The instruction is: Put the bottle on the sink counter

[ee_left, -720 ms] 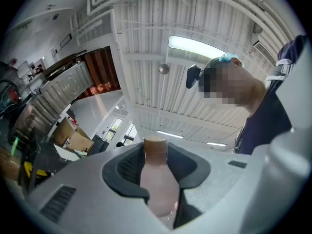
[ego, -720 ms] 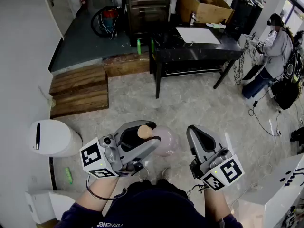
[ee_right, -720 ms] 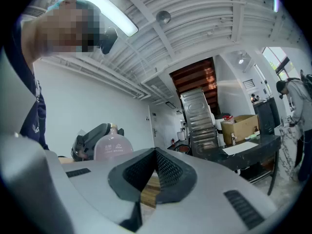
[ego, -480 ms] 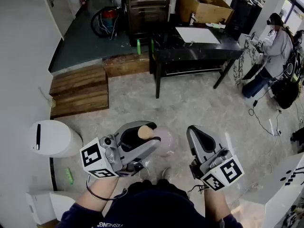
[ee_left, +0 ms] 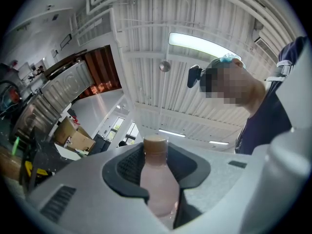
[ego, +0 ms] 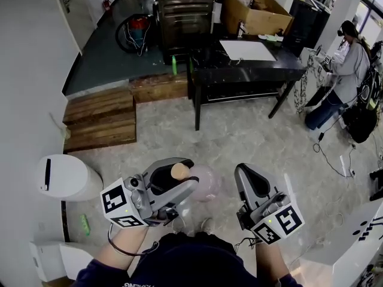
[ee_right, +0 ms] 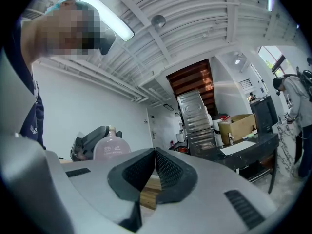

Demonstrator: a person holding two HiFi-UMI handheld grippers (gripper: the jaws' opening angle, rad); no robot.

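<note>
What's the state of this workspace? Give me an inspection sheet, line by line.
Surface: no sink counter seen; tiled floor lies below the grippers.
Job's things: pink bottle with a tan cap, held off the floor.
Clutter: green item on the floor by the white bin.
Grippers: left gripper shut on the bottle's neck; right gripper shut, empty.
Cables: loose cable on the floor at right.
Surroundings: black table with a cardboard box, wooden pallets, a person at right.
</note>
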